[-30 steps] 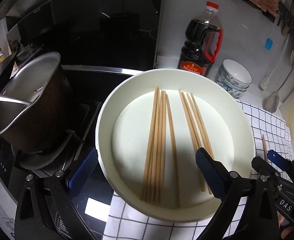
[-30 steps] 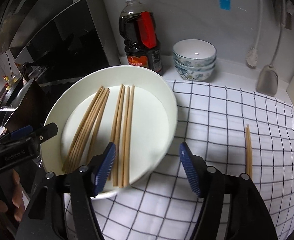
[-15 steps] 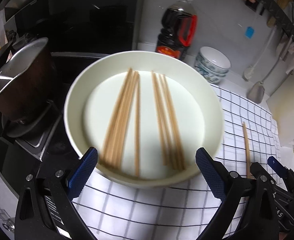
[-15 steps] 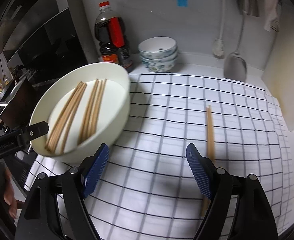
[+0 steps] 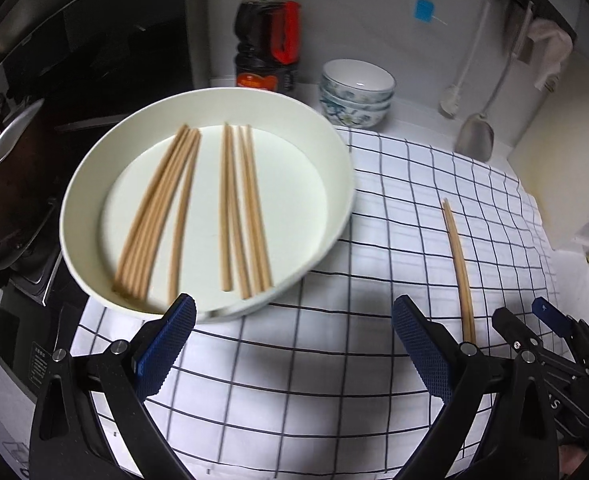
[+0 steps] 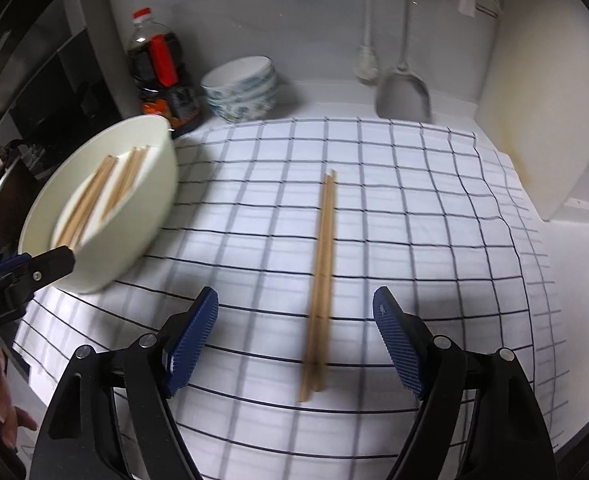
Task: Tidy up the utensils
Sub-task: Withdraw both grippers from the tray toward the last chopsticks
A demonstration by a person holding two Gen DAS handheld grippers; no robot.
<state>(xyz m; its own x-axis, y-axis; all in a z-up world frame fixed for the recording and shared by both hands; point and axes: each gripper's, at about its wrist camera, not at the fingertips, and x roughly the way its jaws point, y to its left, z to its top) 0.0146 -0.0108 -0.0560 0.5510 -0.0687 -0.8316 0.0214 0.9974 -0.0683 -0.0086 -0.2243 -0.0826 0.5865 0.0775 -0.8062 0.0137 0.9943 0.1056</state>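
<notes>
Thin tan pair of chopsticks (image 6: 321,280) lies center frame on the checked cloth (image 6: 434,240), between the wide-open right gripper (image 6: 294,344) pads, untouched. White basin (image 5: 334,184) (upper left, overhanging the cloth edge) holds roughly nine more chopsticks (image 5: 198,208). Left gripper (image 5: 294,344) open, empty. Cloth right side bare.

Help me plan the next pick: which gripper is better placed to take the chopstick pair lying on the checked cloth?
Right. The right gripper is open and the chopstick pair runs between its fingers; the left gripper fronts the white bowl.
</notes>
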